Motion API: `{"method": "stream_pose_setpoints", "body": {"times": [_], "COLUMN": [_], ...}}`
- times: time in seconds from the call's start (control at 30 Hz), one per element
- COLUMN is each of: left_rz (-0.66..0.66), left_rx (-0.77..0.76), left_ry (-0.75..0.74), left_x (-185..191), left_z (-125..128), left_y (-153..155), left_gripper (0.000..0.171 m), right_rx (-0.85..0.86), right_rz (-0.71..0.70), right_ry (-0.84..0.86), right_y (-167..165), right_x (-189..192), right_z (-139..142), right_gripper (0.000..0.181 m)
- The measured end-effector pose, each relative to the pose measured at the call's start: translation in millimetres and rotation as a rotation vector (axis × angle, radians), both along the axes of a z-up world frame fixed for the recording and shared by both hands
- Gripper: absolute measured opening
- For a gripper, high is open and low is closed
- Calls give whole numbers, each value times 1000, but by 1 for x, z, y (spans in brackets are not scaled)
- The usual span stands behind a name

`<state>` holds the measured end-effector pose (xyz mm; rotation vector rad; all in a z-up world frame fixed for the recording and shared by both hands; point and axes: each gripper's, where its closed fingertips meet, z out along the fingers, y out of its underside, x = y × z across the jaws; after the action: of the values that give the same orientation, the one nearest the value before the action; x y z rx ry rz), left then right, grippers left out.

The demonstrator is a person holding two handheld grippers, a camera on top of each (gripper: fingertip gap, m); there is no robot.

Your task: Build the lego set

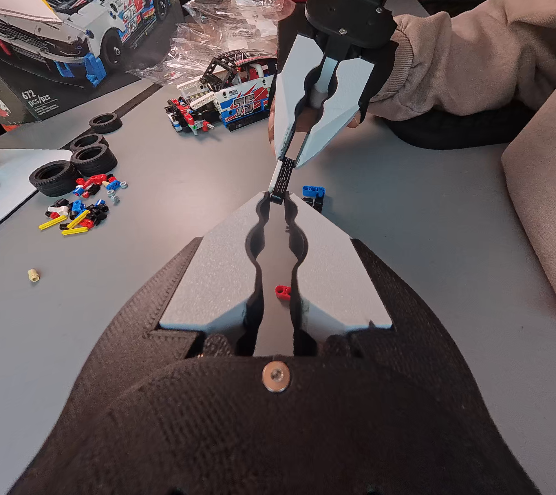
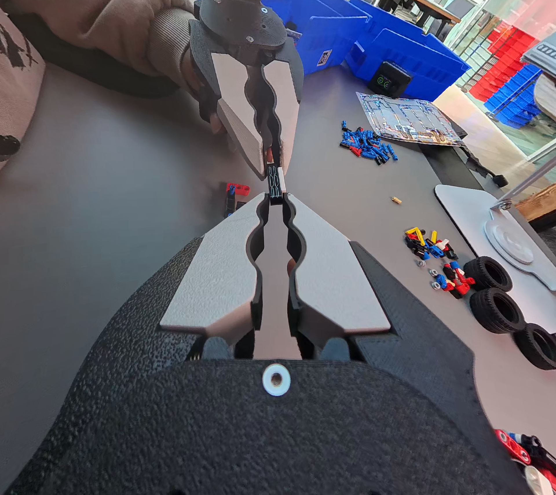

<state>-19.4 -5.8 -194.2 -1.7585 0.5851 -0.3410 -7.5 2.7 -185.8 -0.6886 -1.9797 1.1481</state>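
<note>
A small black-and-white lego piece (image 1: 281, 179) is held above the grey table (image 1: 180, 254) from both ends. My left gripper (image 1: 275, 200) is shut on its near end. My right gripper (image 1: 288, 163) comes in from the far side and is shut on the other end. The right wrist view shows the same piece (image 2: 275, 184) between my right gripper (image 2: 275, 201) and my left gripper (image 2: 273, 170). The partly built race car (image 1: 228, 98) stands behind, apart from both grippers.
The set's box (image 1: 75, 13) and empty plastic bags (image 1: 225, 29) are at the back left. Black tyres (image 1: 75, 161) and a pile of loose pieces (image 1: 81, 206) lie left. A blue-and-black part (image 1: 313, 194) lies just right of the grippers. Blue pins (image 2: 367, 146), a printed sheet (image 2: 406, 119) and blue bins (image 2: 361, 38) lie beyond. Only a small space, under 4 cm, lies between the two pairs of fingers. The partly built race car (image 1: 228, 98) is about 25 cm from both grippers' fingertips.
</note>
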Motion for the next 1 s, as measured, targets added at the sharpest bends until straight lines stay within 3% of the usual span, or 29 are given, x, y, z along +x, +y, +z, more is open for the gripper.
{"method": "stream_pose_setpoints", "body": {"times": [0.7,1.0], "left_rz": [-1,-4], "left_rx": [-94,-115], "left_ry": [-45,47], "left_x": [0,1], "left_z": [-9,-18], "left_y": [5,10], "left_gripper": [8,7], "right_rx": [-88,-70], "right_rz": [-3,-24], "right_ry": [-81,-142], "right_y": [3,10], "right_x": [-3,-1], "right_z": [-6,-19], "right_gripper": [6,6]}}
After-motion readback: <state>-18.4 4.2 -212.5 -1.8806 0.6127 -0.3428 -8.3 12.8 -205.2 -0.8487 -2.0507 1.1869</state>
